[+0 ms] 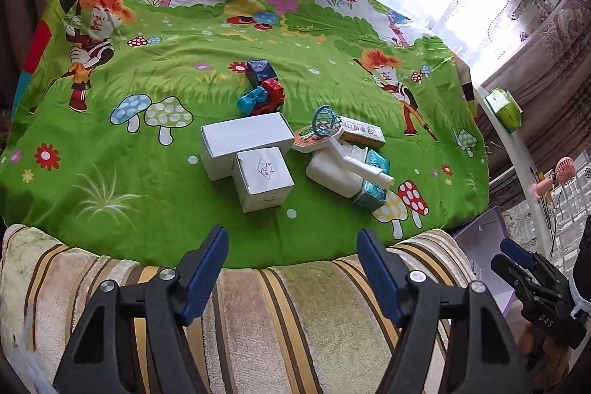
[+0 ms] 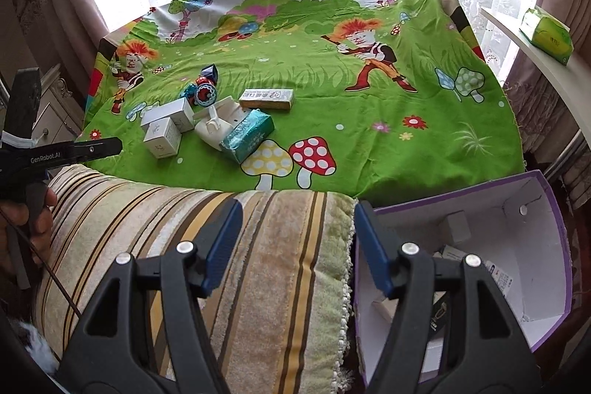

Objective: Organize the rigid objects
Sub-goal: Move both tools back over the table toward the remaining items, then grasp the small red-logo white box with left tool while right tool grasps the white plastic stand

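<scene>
**Both grippers wide open above the striped cushion, objects clustered on the cartoon cloth**

The left gripper (image 1: pixel 291 248) hangs over a striped cushion (image 1: pixel 258 312) with its jaws spread wide and nothing between them. The right gripper (image 2: pixel 297 228) is likewise wide open and empty — its left finger over the same cushion, its right finger over the edge of a purple-rimmed cardboard box (image 2: pixel 532 257) that stands just beside the cushion and holds a few small packages.

The task's things lie in a loose cluster near the middle of a green cartoon-printed cloth (image 1: pixel 110 194):

- a large white box (image 1: pixel 245 139) with a small white box (image 1: pixel 264 178) touching its near side
- a red and blue toy truck (image 1: pixel 264 98) just behind them, beside a dark blue cube (image 1: pixel 260 71)
- a white plastic bottle-shaped piece (image 1: pixel 338 172) lying on its side, with a teal tissue pack (image 1: pixel 373 185) against it
- a yellow-and-white carton (image 1: pixel 364 133) behind these, and a teal net-like toy (image 1: pixel 325 122) resting on an orange card (image 1: pixel 308 139)

A green tissue pack (image 2: pixel 546 36) sits well apart on a white ledge (image 2: pixel 532 61) — to the right of the cloth.
</scene>
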`<state>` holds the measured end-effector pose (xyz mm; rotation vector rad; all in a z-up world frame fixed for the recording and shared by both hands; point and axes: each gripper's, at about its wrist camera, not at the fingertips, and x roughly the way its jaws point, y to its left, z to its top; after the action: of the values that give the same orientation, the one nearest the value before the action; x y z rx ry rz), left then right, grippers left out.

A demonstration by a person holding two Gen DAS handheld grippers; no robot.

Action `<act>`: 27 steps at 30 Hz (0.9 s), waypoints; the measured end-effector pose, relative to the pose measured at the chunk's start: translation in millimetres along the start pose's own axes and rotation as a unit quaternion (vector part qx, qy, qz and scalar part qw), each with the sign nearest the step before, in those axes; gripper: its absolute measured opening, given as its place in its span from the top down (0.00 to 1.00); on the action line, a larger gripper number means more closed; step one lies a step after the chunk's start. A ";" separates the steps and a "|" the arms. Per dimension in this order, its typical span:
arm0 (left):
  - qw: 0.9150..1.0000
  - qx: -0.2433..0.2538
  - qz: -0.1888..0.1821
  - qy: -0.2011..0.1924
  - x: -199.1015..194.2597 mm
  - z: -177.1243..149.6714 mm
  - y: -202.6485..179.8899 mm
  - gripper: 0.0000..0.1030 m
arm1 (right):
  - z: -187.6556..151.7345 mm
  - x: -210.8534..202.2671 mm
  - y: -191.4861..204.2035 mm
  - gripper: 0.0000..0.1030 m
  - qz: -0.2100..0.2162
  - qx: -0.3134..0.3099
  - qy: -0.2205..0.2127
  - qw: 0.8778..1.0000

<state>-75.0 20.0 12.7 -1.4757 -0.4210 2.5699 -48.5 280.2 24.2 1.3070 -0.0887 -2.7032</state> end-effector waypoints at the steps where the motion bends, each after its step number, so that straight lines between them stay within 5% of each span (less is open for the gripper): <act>1: 1.000 -0.001 0.005 0.004 3.3 2.3 0.7 0.31 | 1.9 3.0 4.0 0.36 0.003 -0.004 0.001 1.000; 17: 0.994 -0.058 0.066 0.066 73.7 42.0 11.3 0.35 | 40.5 49.4 61.1 0.36 0.025 -0.084 0.010 0.996; 27: 0.993 -0.066 0.065 0.079 90.2 43.6 19.9 0.59 | 63.1 86.3 90.7 0.36 0.041 -0.133 0.026 0.990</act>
<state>-158.0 17.8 -46.8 -1.7927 -0.4979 2.5394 -142.0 177.3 6.7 1.2607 0.2124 -2.5052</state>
